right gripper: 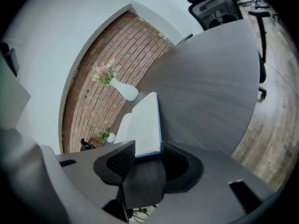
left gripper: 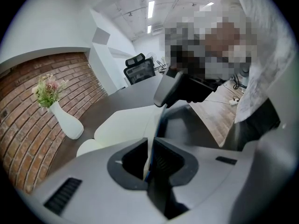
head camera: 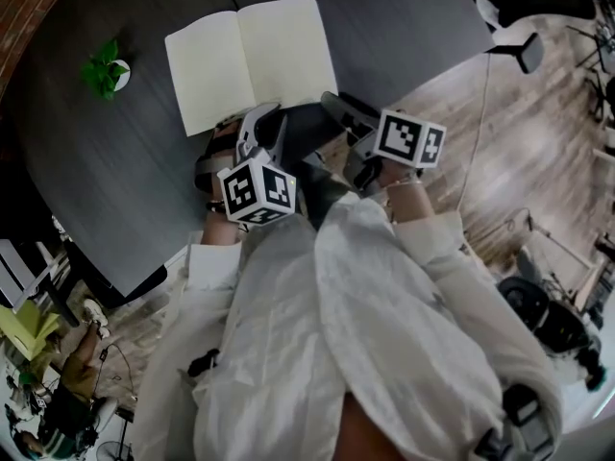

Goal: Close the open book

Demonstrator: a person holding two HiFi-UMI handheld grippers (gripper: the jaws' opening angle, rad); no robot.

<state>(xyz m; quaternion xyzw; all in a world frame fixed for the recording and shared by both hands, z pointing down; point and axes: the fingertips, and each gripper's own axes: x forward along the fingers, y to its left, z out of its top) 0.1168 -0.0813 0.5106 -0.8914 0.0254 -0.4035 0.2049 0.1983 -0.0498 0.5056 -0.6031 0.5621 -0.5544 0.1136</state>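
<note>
An open book (head camera: 250,60) with blank cream pages and a blue cover edge lies on the dark table (head camera: 404,27). My left gripper (head camera: 255,121) is at the book's near edge. In the left gripper view its jaws (left gripper: 150,155) are shut on a thin edge of the book (left gripper: 126,125), which runs up between the pads. My right gripper (head camera: 338,109) sits at the book's near right corner. In the right gripper view it (right gripper: 147,155) stands wide open, the corner of the book (right gripper: 145,122) just between the fingers, pads apart from it.
A small green plant (head camera: 108,70) in a white pot stands left of the book. A white vase with flowers (left gripper: 65,120) stands by the brick wall. An office chair (right gripper: 215,6) is beyond the table's far edge. Wooden floor lies to the right.
</note>
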